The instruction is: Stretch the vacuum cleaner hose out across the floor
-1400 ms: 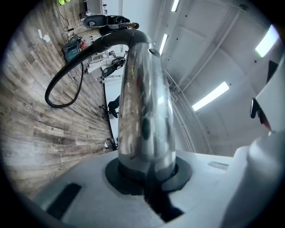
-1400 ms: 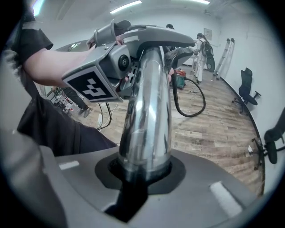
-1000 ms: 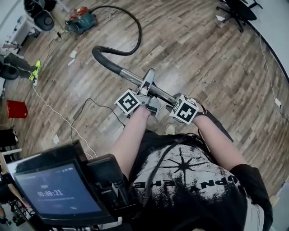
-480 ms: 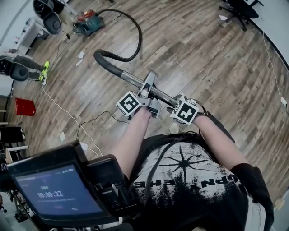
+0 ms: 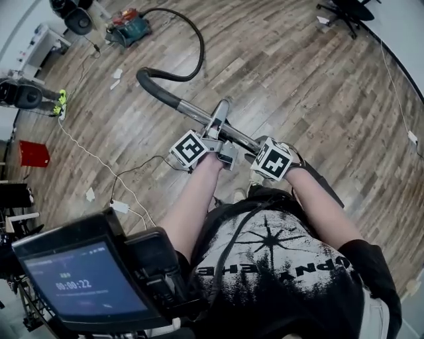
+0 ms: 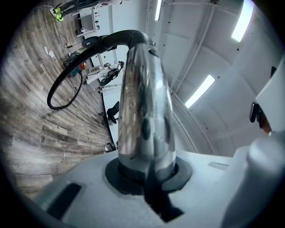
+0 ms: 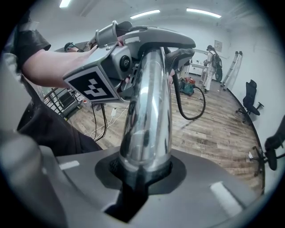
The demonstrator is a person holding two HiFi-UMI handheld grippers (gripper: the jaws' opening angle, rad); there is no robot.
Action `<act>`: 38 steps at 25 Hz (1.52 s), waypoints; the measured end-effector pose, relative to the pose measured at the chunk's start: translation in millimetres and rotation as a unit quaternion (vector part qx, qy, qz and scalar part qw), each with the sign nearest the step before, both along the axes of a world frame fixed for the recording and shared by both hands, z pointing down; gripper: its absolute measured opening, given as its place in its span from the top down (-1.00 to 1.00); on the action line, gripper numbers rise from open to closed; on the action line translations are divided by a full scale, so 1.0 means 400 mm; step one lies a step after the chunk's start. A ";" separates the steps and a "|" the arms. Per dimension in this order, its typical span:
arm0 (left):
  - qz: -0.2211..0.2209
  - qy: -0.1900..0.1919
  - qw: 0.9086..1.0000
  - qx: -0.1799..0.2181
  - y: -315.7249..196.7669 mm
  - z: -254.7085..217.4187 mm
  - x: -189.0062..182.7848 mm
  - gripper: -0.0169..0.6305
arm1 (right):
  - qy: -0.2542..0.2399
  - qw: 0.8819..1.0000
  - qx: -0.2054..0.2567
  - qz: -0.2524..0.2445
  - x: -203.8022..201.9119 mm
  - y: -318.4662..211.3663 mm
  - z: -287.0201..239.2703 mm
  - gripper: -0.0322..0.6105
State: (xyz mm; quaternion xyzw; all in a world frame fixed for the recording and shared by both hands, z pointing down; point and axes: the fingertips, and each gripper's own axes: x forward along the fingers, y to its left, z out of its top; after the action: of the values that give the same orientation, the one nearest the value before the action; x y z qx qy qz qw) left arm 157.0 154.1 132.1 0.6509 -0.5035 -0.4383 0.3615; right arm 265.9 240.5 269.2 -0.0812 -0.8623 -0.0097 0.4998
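The teal and red vacuum cleaner (image 5: 126,28) sits at the far left of the wooden floor. Its black hose (image 5: 192,40) arcs round to a bent black handle (image 5: 149,83) and a chrome wand (image 5: 199,114). My left gripper (image 5: 215,132) is shut on the wand, higher up it. My right gripper (image 5: 255,151) is shut on the same wand, nearer my body. In the left gripper view the chrome wand (image 6: 144,120) runs out from between the jaws of the left gripper (image 6: 147,173) toward the hose (image 6: 67,80). In the right gripper view the right gripper (image 7: 144,171) clamps the wand (image 7: 147,120) below the left gripper's marker cube (image 7: 95,84).
A red box (image 5: 33,153), a white cable (image 5: 86,152) and a black cable (image 5: 142,165) lie on the floor at the left. An office chair (image 5: 348,13) stands at the far right. A screen device (image 5: 86,281) fills the bottom left.
Both grippers and the wand have shifted together across the floor; floor items at the left have slid in the head view. Both grips look the same.
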 end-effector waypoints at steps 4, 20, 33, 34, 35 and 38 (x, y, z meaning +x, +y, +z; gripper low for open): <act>0.023 0.049 0.999 0.005 0.057 0.012 0.048 0.82 | 0.014 1.000 0.014 0.023 0.037 0.061 0.016 0.66; 0.027 0.015 1.000 -0.001 0.111 0.022 0.263 0.82 | 0.012 1.000 0.000 0.023 0.261 0.127 0.009 0.66; 0.039 0.022 0.999 -0.014 0.084 0.066 0.767 0.82 | 0.028 0.999 -0.015 0.034 0.773 0.116 0.041 0.66; 0.043 0.043 0.998 -0.014 0.086 0.067 0.800 0.82 | 0.031 0.999 -0.019 0.036 0.800 0.121 0.047 0.66; 0.048 0.070 0.996 -0.014 0.087 0.065 0.833 0.82 | 0.032 0.999 -0.022 0.038 0.823 0.127 0.051 0.66; 0.060 0.084 0.994 -0.021 0.094 0.070 0.893 0.82 | 0.028 0.998 -0.031 0.050 0.868 0.144 0.056 0.65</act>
State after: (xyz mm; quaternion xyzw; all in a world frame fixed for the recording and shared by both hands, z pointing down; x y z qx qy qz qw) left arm 514.1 191.8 160.2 0.6327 -0.4406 -0.4586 0.4418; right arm 612.9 298.0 291.6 -0.0538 -0.8508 0.0443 0.5209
